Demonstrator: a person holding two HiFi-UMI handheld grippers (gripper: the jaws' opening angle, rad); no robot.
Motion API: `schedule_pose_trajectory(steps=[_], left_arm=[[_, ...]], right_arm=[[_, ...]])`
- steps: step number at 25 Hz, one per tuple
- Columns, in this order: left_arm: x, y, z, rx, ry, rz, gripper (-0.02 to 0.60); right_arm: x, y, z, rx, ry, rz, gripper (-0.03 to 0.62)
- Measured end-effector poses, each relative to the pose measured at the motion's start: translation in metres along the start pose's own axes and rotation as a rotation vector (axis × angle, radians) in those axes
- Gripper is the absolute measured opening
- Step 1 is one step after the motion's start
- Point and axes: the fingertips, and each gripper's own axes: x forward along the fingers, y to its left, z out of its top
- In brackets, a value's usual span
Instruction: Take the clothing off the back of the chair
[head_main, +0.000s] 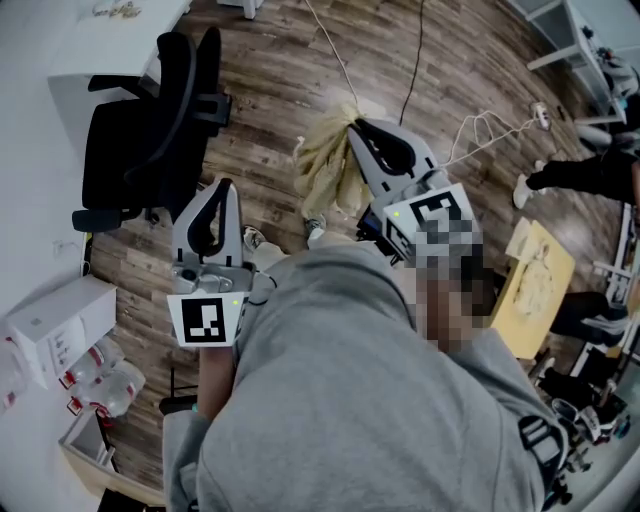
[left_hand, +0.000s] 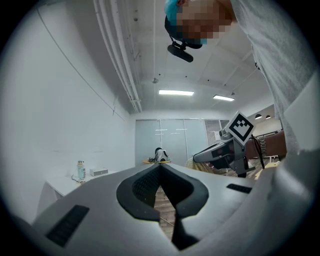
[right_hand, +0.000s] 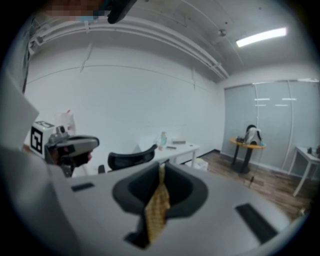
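A black office chair (head_main: 150, 130) stands at the upper left on the wood floor, its back bare. The pale yellow clothing (head_main: 325, 165) hangs off the chair, from my right gripper (head_main: 352, 125), to the chair's right. In the right gripper view my right gripper (right_hand: 161, 165) is shut on a strip of yellow patterned cloth (right_hand: 158, 202), with the chair (right_hand: 131, 157) behind it. My left gripper (head_main: 222, 186) points level beside the chair, tips together and holding nothing. In the left gripper view my left gripper (left_hand: 160, 165) has its jaws meeting at the tip; my right gripper (left_hand: 220, 150) and the cloth (left_hand: 196, 164) show at right.
A white desk (head_main: 100, 40) stands behind the chair. A white box (head_main: 55, 325) and plastic bottles (head_main: 100, 375) sit at the lower left. Cables (head_main: 480, 130) run across the floor. A person's legs (head_main: 580, 175) and a wooden board (head_main: 540, 285) are at right.
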Motion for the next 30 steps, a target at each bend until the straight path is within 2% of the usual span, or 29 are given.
schedule_pose_trajectory(steps=[13, 24, 30], left_arm=[[-0.011, 0.014, -0.003, 0.001, 0.012, 0.052, 0.034], [-0.015, 0.020, -0.006, 0.001, 0.023, 0.071, 0.034], [-0.013, 0.022, -0.005, -0.010, 0.014, 0.082, 0.034]], right_arm=[[0.022, 0.030, -0.019, 0.023, 0.041, 0.088, 0.048], [0.037, 0.061, -0.031, 0.030, 0.075, 0.177, 0.048], [0.040, 0.069, -0.038, 0.023, 0.097, 0.198, 0.048]])
